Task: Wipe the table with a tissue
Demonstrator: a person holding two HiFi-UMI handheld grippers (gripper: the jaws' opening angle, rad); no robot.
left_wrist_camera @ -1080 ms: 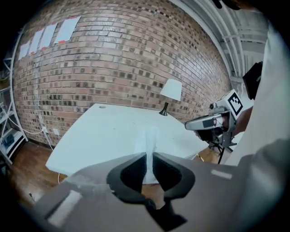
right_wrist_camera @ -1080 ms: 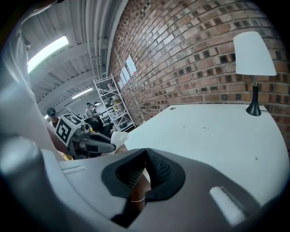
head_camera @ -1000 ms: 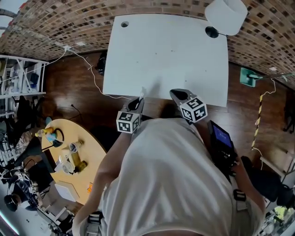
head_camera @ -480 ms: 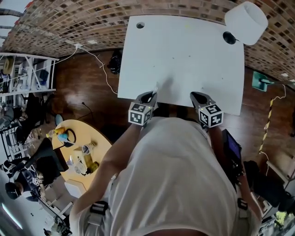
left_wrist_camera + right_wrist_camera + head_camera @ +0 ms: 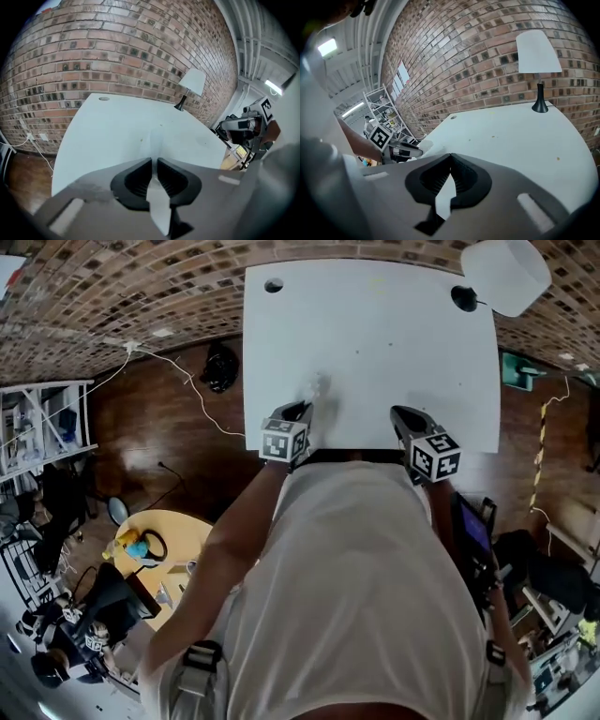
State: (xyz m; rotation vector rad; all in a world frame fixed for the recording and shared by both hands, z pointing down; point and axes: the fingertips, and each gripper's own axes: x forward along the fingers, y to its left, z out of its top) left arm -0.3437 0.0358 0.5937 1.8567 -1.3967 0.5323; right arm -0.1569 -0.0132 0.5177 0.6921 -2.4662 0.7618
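Note:
The white table (image 5: pixel 375 334) fills the top of the head view. My left gripper (image 5: pixel 305 409) reaches over its near edge and is shut on a white tissue (image 5: pixel 319 386) that sticks out ahead of the jaws. In the left gripper view the tissue (image 5: pixel 154 140) stands as a thin strip pinched between the pads. From the right gripper view the left gripper (image 5: pixel 401 151) and its tissue (image 5: pixel 425 149) show at the table's left. My right gripper (image 5: pixel 401 414) is over the near edge to the right, shut with nothing in it (image 5: pixel 451 158). Small specks (image 5: pixel 557 158) dot the tabletop.
A white-shaded lamp (image 5: pixel 506 273) with a black base stands at the table's far right corner, and a cable hole (image 5: pixel 274 285) is at the far left. A brick wall lies beyond. A round yellow table (image 5: pixel 155 540), a floor cable (image 5: pixel 187 381) and a shelf (image 5: pixel 47 418) are at the left.
Both grippers have moved forward from the near edge to over the table. The left one has carried the tissue further onto the tabletop.

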